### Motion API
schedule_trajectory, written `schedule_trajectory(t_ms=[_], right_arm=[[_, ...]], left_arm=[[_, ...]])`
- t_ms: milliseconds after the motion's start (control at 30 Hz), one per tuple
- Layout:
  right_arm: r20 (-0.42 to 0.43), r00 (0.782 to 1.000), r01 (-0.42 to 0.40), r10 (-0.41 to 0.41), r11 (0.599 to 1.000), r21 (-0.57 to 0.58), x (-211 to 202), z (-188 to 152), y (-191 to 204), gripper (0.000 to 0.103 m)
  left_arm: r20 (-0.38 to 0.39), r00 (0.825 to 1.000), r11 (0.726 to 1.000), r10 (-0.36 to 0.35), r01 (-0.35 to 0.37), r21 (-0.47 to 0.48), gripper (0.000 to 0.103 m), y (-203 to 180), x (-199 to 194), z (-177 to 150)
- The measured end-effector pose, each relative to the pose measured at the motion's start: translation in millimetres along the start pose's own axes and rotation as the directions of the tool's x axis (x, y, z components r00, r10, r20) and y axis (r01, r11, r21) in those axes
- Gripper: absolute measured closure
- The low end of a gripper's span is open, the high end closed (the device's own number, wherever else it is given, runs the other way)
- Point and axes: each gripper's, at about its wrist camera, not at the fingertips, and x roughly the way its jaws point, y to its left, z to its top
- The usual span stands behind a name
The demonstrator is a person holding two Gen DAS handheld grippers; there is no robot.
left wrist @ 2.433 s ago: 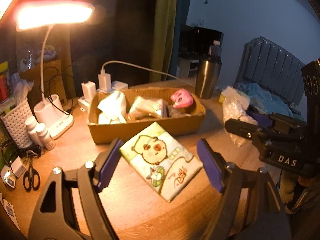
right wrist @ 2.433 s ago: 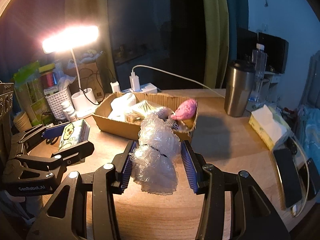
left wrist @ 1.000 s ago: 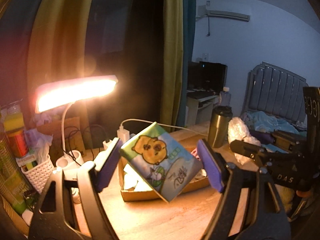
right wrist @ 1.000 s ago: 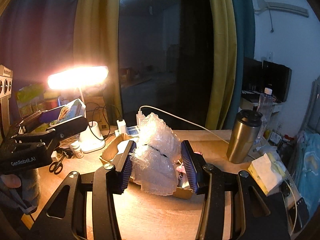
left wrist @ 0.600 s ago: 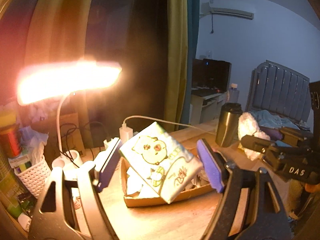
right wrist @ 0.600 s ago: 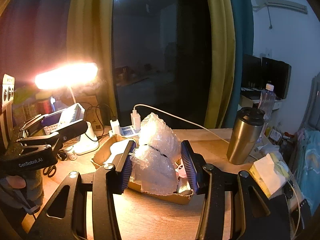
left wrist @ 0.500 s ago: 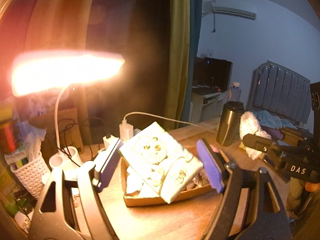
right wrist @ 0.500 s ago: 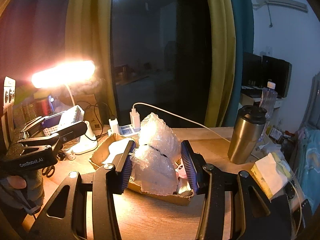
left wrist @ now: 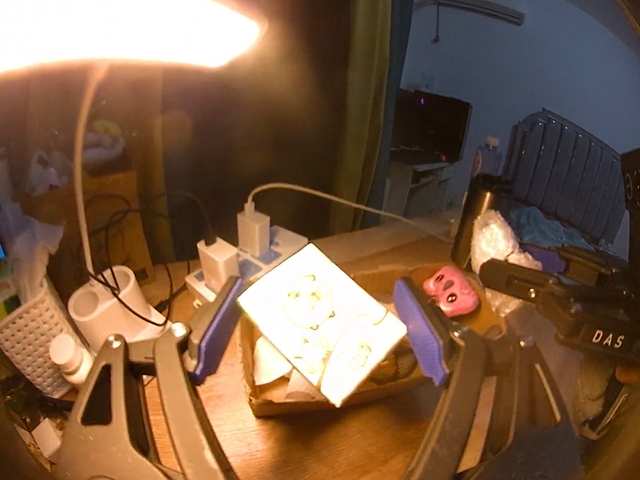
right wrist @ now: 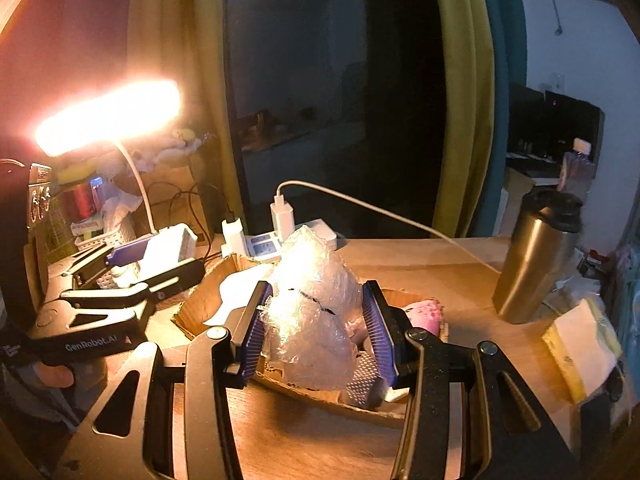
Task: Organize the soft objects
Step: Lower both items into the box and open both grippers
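My left gripper [left wrist: 320, 328] is shut on a tissue pack [left wrist: 320, 320] printed with a cartoon bear, washed pale by the lamp and held tilted above the cardboard box [left wrist: 304, 402]. In the box lie white soft items and a pink plush toy [left wrist: 450, 291]. My right gripper [right wrist: 316, 332] is shut on a crumpled wad of bubble wrap [right wrist: 312, 312], which hangs over the same cardboard box [right wrist: 196, 312] with the pink plush toy [right wrist: 424, 316] behind its right finger. Each gripper shows in the other's view, the left gripper [right wrist: 132, 270] at left, the right gripper [left wrist: 520, 264] at right.
A lit desk lamp [left wrist: 120, 16] glares overhead at the left, its white base [left wrist: 108, 304] beside a white basket [left wrist: 24, 344]. A power strip with chargers [left wrist: 244, 256] lies behind the box. A steel tumbler [right wrist: 536, 256] and a tissue packet [right wrist: 580, 348] stand to the right.
Both grippers have sunk and moved forward toward the box, still holding their loads. The box and lamp loom larger, and the tissue pack is now bleached by the lamp's light.
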Motion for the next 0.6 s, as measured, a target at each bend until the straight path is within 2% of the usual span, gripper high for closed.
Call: schedule_trajectory(t_ms=[600], right_arm=[[-0.104,0.993,-0.061,0.062,0.998,0.009,59.9,-15.1,4.7,0.054]], left_arm=[[-0.142,0.990,0.999,-0.024,0.019,-0.033,0.025,12.2,56.2,-28.5]])
